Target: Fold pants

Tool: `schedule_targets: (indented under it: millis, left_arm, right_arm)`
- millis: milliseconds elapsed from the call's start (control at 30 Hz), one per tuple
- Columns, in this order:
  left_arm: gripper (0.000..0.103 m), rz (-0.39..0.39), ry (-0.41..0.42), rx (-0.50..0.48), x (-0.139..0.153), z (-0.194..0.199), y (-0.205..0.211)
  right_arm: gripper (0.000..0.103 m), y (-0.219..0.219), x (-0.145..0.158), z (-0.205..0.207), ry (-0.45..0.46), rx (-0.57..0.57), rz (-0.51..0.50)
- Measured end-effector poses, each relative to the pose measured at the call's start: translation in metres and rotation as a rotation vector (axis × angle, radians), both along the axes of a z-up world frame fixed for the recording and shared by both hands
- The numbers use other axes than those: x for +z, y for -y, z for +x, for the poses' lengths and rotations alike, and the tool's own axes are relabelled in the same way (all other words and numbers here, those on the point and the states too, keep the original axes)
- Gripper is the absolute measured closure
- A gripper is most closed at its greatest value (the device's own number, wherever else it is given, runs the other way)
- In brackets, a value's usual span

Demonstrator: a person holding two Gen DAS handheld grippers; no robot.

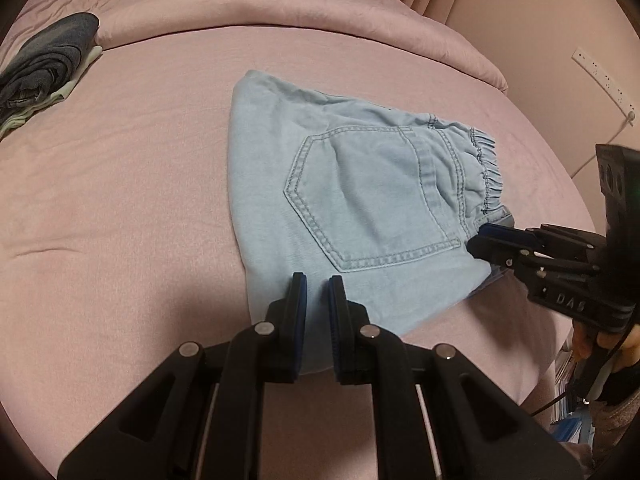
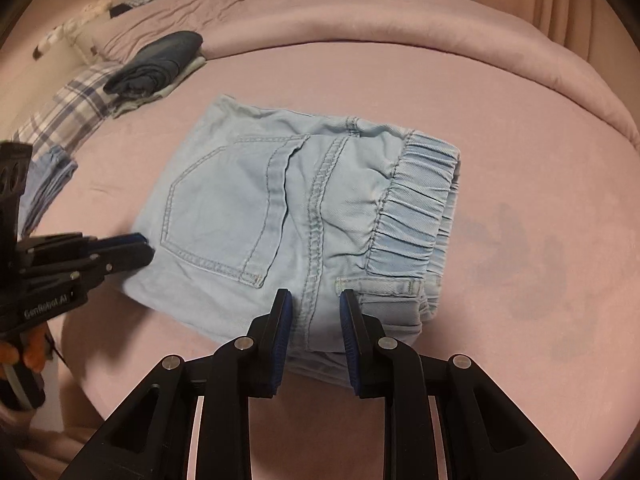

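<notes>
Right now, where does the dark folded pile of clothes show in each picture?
Left wrist view: dark pile at the far left edge, on the bed.
Right wrist view: dark pile upper left, beside a plaid pillow.
Shared landmark: the light blue pants, middle of both.

Dim, warm indoor light, no glare. Soft shadows pool toward 6 o'clock. Fisheye bending and dark vignette at rims; slight softness.

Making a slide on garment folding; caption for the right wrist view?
Folded light-blue pants on a pink bed, right hand-held gripper at their near edge.
</notes>
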State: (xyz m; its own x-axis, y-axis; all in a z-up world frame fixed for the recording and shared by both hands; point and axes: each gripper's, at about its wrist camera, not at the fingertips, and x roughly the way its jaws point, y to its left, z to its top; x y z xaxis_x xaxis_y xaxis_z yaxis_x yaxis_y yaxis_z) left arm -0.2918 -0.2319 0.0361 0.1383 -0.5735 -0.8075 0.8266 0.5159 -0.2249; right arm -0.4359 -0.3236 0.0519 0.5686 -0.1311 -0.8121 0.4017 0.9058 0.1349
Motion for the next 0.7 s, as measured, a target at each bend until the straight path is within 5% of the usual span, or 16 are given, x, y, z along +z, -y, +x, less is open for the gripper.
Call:
schedule_targets:
  millis: [200, 267, 300, 333, 367, 467, 567, 700]
  left_arm:
    - [0.085, -0.043, -0.036, 0.012, 0.006, 0.002, -0.012]
    - [0.073, -0.081, -0.076, 0.019, 0.010, 0.005, -0.021]
    - [0.059, -0.100, -0.084, 0.028, 0.013, 0.005, -0.023]
    - [0.035, -0.108, -0.067, 0.049, 0.018, 0.006, -0.027]
    - [0.026, -0.104, -0.044, 0.072, 0.021, 0.006, -0.030]
    - [0.024, -0.129, -0.054, 0.115, 0.023, 0.015, -0.044]
    - [0.024, -0.131, -0.113, 0.167, 0.015, 0.030, -0.056]
    - [0.025, -0.194, -0.275, 0.194, 0.005, 0.044, -0.069]
  right_arm:
    - [0.073, 0.017, 0.006, -0.015, 0.094, -0.039, 0.161]
    - [0.060, 0.021, 0.010, -0.028, 0.171, -0.058, 0.248]
    - [0.059, 0.024, 0.013, -0.033, 0.208, -0.067, 0.288]
    - [0.056, 0.025, 0.014, -0.035, 0.227, -0.073, 0.305]
    - [0.051, 0.027, 0.017, -0.039, 0.254, -0.083, 0.323]
    - [0.037, 0.033, 0.026, -0.048, 0.312, -0.129, 0.317]
    - [0.034, 0.043, 0.025, -0.054, 0.334, -0.173, 0.355]
    - [0.033, 0.057, 0.006, -0.057, 0.318, -0.238, 0.447]
